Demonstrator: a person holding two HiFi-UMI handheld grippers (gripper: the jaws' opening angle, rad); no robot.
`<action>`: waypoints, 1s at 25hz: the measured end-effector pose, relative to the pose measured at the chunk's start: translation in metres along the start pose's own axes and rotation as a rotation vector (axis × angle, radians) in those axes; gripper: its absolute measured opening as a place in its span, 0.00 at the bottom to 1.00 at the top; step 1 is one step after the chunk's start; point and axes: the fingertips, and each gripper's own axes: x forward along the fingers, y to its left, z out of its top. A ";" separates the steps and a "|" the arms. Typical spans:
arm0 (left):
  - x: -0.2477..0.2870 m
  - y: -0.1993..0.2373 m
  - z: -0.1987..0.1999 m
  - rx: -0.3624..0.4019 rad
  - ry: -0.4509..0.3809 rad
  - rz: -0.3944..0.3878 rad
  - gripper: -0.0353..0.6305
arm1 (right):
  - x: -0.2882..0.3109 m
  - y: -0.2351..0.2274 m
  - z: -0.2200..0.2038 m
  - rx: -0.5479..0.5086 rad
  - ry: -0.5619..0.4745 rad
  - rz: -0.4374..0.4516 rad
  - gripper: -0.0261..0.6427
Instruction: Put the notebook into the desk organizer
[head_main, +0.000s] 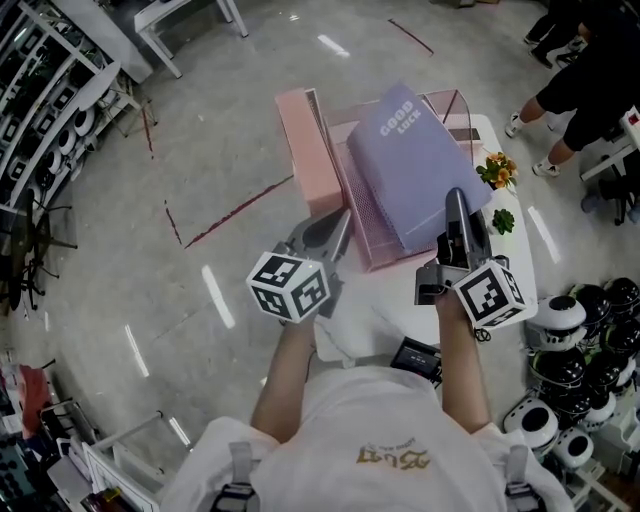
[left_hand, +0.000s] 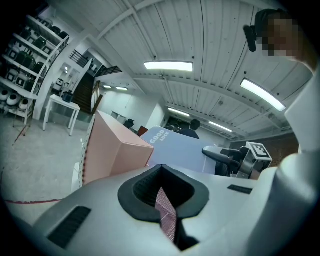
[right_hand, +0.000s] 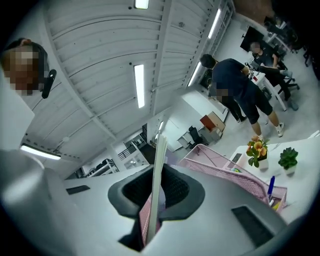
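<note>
A lilac notebook (head_main: 415, 165) printed "GOOD LUCK" lies tilted over the pink desk organizer (head_main: 308, 140) on the white table. My right gripper (head_main: 455, 205) is shut on the notebook's near right edge. In the right gripper view that edge (right_hand: 159, 165) stands as a thin pale strip between the pads, with pink mesh beside it. At the organizer's near left corner, my left gripper (head_main: 338, 235) is shut on a pink mesh wall (left_hand: 165, 215). The left gripper view shows the organizer's solid pink side (left_hand: 112, 150), the notebook (left_hand: 172, 147) behind it, and the right gripper (left_hand: 220, 152) beyond.
The small white table (head_main: 505, 265) carries an orange flower pot (head_main: 497, 170) and a small green plant (head_main: 503, 220) at its right edge. People stand at the top right (head_main: 580, 80). Black and white helmets (head_main: 575, 350) crowd the floor at the right. Shelving (head_main: 40, 90) lines the left.
</note>
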 end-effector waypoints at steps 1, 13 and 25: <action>0.001 0.000 -0.002 0.000 0.003 -0.001 0.08 | -0.002 -0.002 -0.004 -0.003 0.021 -0.007 0.12; 0.003 -0.013 -0.010 -0.012 0.020 -0.023 0.08 | -0.013 -0.025 -0.037 -0.123 0.288 -0.072 0.22; -0.003 -0.016 -0.015 -0.019 0.033 -0.037 0.08 | -0.022 -0.002 -0.072 -0.352 0.617 0.167 0.50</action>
